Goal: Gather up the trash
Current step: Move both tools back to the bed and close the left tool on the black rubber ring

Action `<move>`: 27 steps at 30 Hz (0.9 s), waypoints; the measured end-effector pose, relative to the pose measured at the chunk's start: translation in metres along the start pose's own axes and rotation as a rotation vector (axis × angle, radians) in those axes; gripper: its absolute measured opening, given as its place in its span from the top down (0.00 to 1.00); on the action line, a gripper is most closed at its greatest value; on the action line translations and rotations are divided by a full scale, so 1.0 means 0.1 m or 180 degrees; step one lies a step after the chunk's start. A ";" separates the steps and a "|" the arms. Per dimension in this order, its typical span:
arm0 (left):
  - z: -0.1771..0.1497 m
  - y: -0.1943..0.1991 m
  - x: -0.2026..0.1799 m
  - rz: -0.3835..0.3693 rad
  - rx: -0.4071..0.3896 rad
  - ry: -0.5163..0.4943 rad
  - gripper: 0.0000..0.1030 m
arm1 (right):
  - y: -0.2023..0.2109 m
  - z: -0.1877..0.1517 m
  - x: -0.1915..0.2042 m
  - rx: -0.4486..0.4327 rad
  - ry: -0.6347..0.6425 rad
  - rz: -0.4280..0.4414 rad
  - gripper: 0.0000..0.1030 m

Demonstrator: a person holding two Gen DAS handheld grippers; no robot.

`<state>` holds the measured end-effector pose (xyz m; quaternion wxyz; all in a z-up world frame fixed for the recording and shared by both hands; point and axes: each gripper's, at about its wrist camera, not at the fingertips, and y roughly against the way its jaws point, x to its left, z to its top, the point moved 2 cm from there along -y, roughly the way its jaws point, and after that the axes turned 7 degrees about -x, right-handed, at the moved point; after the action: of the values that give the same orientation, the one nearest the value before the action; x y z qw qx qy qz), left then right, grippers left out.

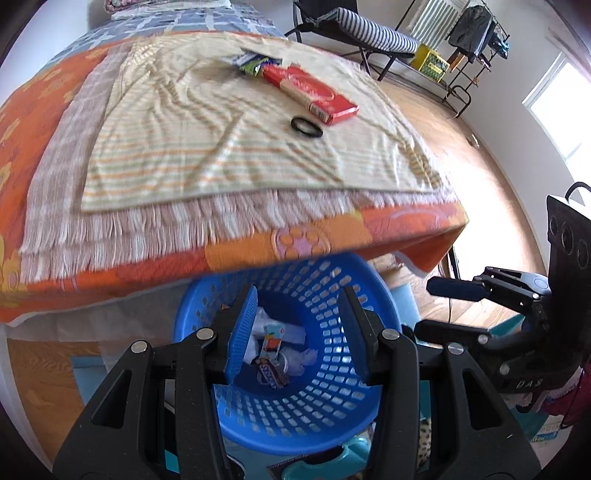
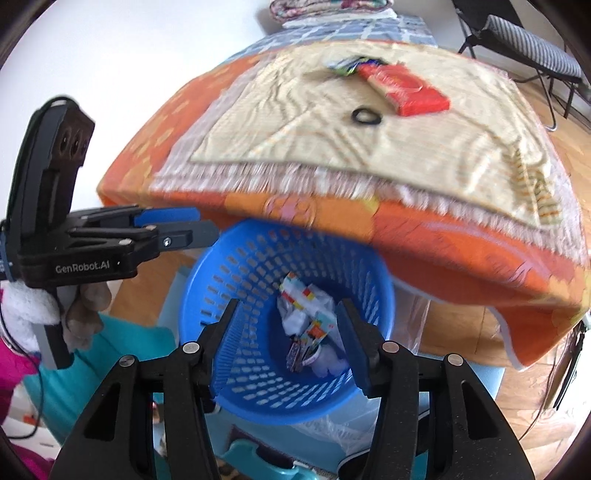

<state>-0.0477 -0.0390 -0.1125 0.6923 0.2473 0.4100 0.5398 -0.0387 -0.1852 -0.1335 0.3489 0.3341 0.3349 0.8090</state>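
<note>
Two hand-held black grippers with blue pads hover over a round blue perforated plastic basket (image 1: 295, 369) standing on the floor at the foot of a bed. An orange flower-patterned bedspread (image 1: 258, 254) overhangs the basket's far rim, covering part of its mouth. On the bed lies a cream striped fringed cloth (image 1: 221, 147), and on it a flat red cardboard box (image 1: 314, 92), a black ring (image 1: 306, 126) just beside the box, and crumpled green-and-white wrappers (image 1: 251, 64) touching the box's far end. Inside the basket lie the collected items: white crumpled paper and printed snack wrappers (image 1: 273, 354).

Left gripper (image 1: 295, 332): jaws parted about halfway, nothing between the pads. Right gripper (image 2: 284, 343): jaws likewise spread, pads bare, the trash well below them in the basket.

Left wrist view alone shows a striped folding chair (image 1: 369, 33), a clothes rack (image 1: 476, 37) and a bright window (image 1: 561, 107), plus the right gripper from the side. Right wrist view alone shows the left gripper from the side, with the fingers (image 2: 83, 314) of the person's hand around its handle.
</note>
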 end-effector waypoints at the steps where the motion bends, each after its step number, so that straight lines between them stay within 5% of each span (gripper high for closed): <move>1: 0.05 0.00 -0.01 -0.0005 -0.0016 -0.0008 0.55 | 0.02 0.04 -0.03 -0.0025 -0.0002 -0.0017 0.51; 5: 0.29 -0.02 -0.08 -0.0039 -0.0103 -0.0059 0.55 | 0.12 0.30 -0.16 -0.0137 0.0005 -0.0100 0.48; 7: 0.41 -0.04 -0.11 -0.0050 -0.0144 -0.0090 0.55 | 0.16 0.44 -0.25 -0.0186 -0.0004 -0.0146 0.37; 10: 0.59 -0.09 -0.14 -0.0084 -0.0201 -0.0107 0.55 | 0.22 0.68 -0.38 -0.0319 -0.0023 -0.0239 0.33; 27: 1.25 -0.87 -0.12 -0.0174 -0.0108 0.0033 0.55 | -0.03 1.76 -1.02 -0.0755 -0.0283 -0.0219 0.31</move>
<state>0.1025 -0.0632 -0.1096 0.7088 0.2215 0.4110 0.5289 0.1530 -0.2094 -0.0695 0.4281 0.3144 0.2323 0.8148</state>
